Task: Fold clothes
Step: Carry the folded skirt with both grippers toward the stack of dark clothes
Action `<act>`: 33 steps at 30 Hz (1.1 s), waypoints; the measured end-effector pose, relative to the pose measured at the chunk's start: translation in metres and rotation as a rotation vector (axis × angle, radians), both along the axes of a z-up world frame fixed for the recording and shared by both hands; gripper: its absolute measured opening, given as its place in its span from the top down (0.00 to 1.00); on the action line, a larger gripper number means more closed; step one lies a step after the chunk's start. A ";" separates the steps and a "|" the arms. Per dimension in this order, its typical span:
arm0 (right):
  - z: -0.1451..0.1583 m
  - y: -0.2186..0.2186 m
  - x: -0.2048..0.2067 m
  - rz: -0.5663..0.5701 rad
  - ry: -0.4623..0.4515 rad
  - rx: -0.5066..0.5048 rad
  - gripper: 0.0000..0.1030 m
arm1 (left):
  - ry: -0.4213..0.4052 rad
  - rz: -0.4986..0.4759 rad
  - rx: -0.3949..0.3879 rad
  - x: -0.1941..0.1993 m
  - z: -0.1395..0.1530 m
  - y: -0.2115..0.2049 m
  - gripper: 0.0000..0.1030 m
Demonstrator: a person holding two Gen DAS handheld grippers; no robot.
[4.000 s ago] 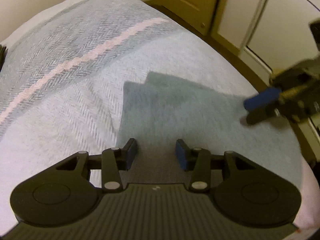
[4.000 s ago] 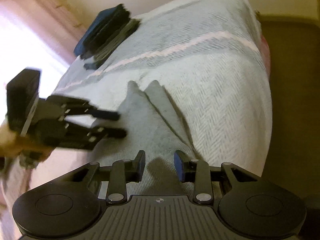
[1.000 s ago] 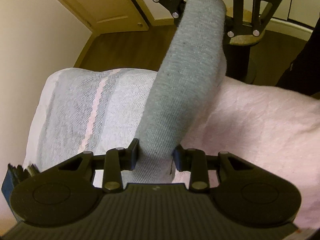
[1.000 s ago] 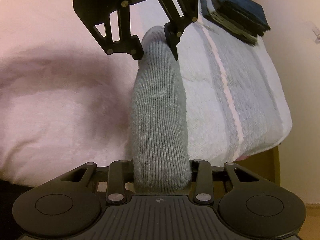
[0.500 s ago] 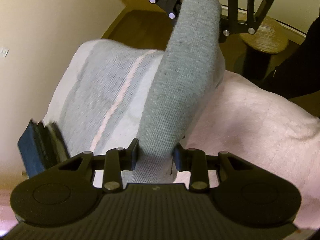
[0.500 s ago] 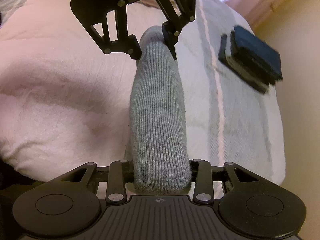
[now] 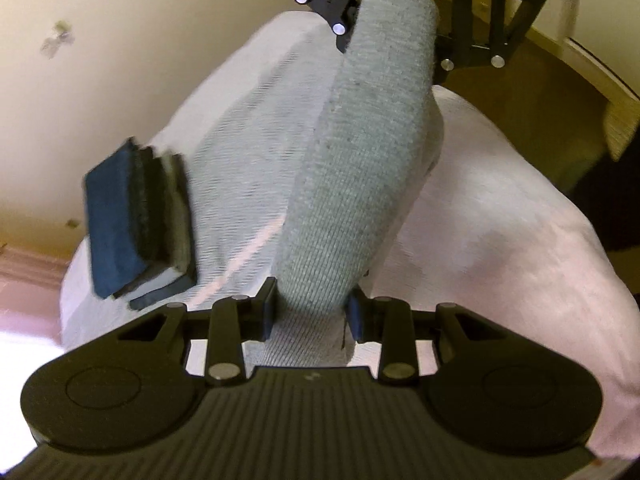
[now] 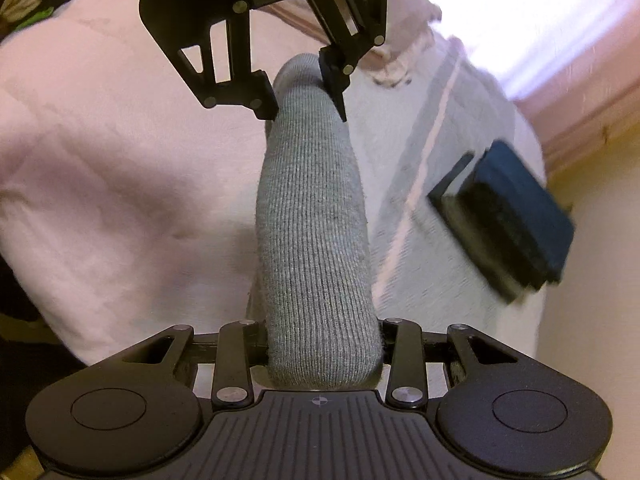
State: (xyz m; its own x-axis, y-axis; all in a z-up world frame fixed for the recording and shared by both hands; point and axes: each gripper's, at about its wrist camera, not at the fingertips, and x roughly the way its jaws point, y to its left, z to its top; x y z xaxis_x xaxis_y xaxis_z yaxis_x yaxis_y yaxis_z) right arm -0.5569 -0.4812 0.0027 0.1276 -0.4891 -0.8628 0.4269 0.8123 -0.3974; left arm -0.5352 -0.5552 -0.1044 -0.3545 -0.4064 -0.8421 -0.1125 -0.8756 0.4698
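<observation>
A grey knitted garment (image 7: 360,160), folded into a thick band, is stretched in the air between both grippers above the bed. My left gripper (image 7: 310,312) is shut on one end of it, the blue pads (image 7: 354,316) pressing its sides. The right gripper (image 7: 396,40) clamps the far end at the top of the left wrist view. In the right wrist view the garment (image 8: 316,220) runs from my right gripper (image 8: 322,344), shut on it, up to the left gripper (image 8: 308,96). The garment's lower layers are hidden beneath the band.
A stack of folded dark blue and grey clothes (image 7: 132,216) (image 8: 508,216) lies on the grey herringbone blanket (image 7: 248,152) with a pink stripe. A pink fleece blanket (image 7: 500,240) (image 8: 120,180) covers the rest of the bed. A cream wall (image 7: 100,60) borders the bed.
Both grippers have risen and rolled while carrying the grey garment between them. The stack of folded clothes has swung into fuller view beside the garment. Both grips are unchanged.
</observation>
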 end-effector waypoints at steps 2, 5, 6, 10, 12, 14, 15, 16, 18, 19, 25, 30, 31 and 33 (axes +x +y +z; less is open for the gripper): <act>0.007 -0.005 -0.005 0.027 0.003 -0.023 0.68 | 0.017 0.036 -0.020 -0.003 0.008 -0.003 0.71; 0.013 -0.011 -0.011 0.053 0.010 -0.042 0.68 | 0.041 0.063 -0.044 -0.003 0.018 -0.005 0.71; 0.015 -0.016 -0.013 0.058 0.016 -0.045 0.68 | 0.049 0.067 -0.048 -0.002 0.020 -0.005 0.71; 0.021 -0.019 -0.014 0.060 0.026 -0.041 0.68 | 0.068 0.057 -0.045 0.001 0.025 -0.009 0.71; 0.023 -0.023 -0.015 0.066 0.025 -0.029 0.68 | 0.072 0.061 -0.032 -0.002 0.027 -0.017 0.71; 0.027 -0.033 -0.021 0.084 0.023 -0.014 0.68 | 0.064 0.063 -0.028 -0.008 0.030 -0.023 0.71; 0.028 -0.039 -0.024 0.095 0.021 -0.009 0.68 | 0.059 0.070 -0.023 -0.010 0.032 -0.027 0.71; 0.030 -0.048 -0.028 0.111 0.020 -0.005 0.68 | 0.056 0.077 -0.018 -0.013 0.034 -0.031 0.71; 0.033 -0.069 -0.041 0.149 0.017 -0.009 0.68 | 0.052 0.105 -0.010 -0.022 0.037 -0.044 0.71; 0.034 -0.078 -0.048 0.169 0.017 -0.013 0.68 | 0.052 0.122 -0.011 -0.025 0.039 -0.048 0.71; 0.043 -0.172 -0.108 0.379 0.014 -0.035 0.68 | 0.059 0.286 -0.014 -0.076 0.052 -0.110 0.71; 0.054 -0.279 -0.163 0.540 0.013 -0.054 0.68 | 0.092 0.478 -0.013 -0.131 0.068 -0.179 0.71; 0.056 -0.295 -0.169 0.563 0.020 -0.065 0.68 | 0.097 0.505 -0.020 -0.140 0.071 -0.193 0.71; 0.061 -0.330 -0.178 0.606 0.034 -0.094 0.68 | 0.107 0.553 -0.039 -0.154 0.077 -0.221 0.71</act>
